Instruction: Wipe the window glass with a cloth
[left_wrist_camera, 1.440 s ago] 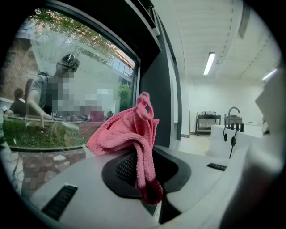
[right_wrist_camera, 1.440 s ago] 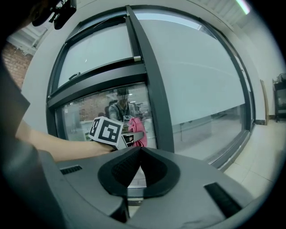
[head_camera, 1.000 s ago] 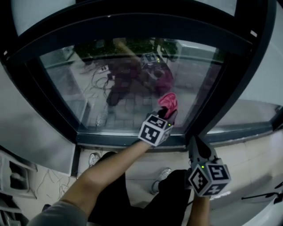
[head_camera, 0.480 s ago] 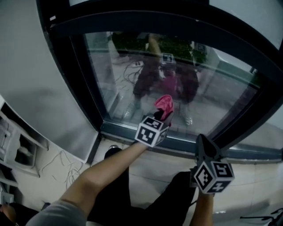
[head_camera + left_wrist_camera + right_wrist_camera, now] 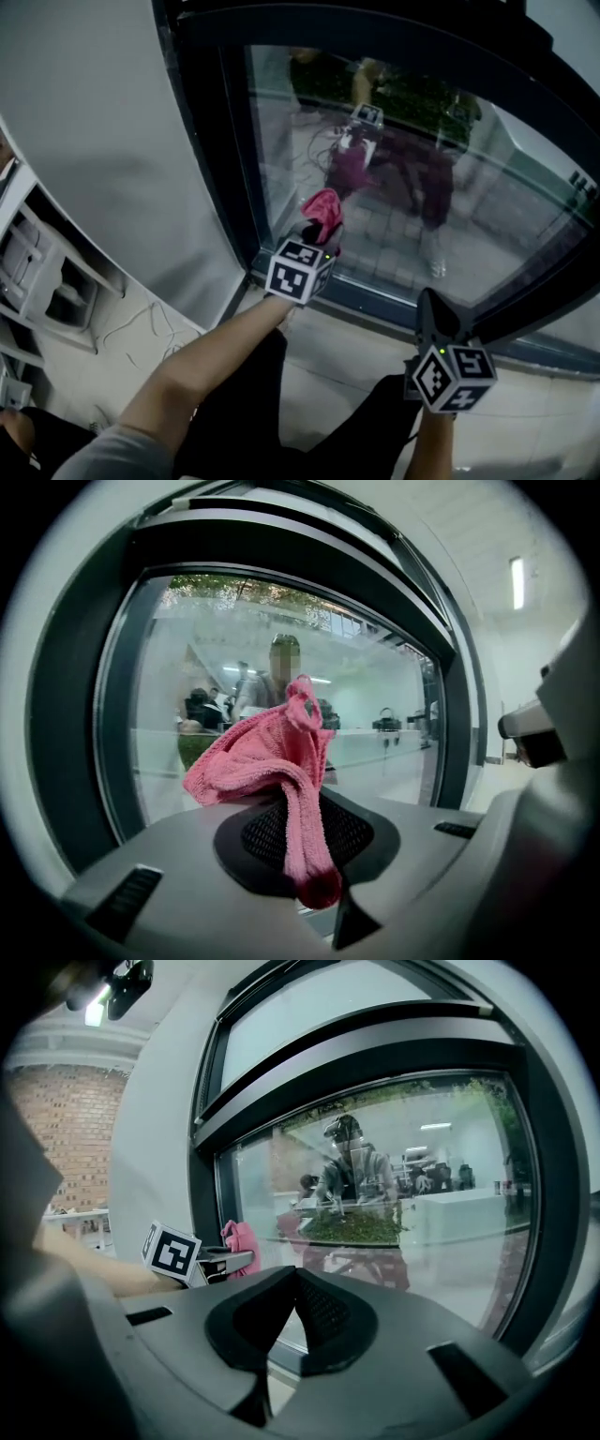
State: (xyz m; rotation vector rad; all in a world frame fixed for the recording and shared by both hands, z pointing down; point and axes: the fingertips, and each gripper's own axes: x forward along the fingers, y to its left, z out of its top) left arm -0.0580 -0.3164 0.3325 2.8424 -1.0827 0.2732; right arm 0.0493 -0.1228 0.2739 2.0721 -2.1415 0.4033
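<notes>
Pink cloth [image 5: 267, 752], soft and light, sat bunched in the clenched left tool [image 5: 322, 236], seven o'clock on the window glass [image 5: 450, 216]. The right tool [image 5: 431, 307] hung clenched, empty.

A dark metal window frame [image 5: 220, 159] rises beside a plain grey wall panel [image 5: 94, 122]. Left of that wall stands a white open shelving unit [image 5: 37, 272], and thin pale cables [image 5: 131, 323] trail on the pale tiled floor [image 5: 323, 366] near its foot. The right gripper view shows a red brick wall [image 5: 61, 1138] at far left. The left gripper view shows a long white ceiling light strip [image 5: 518, 583] at upper right.
</notes>
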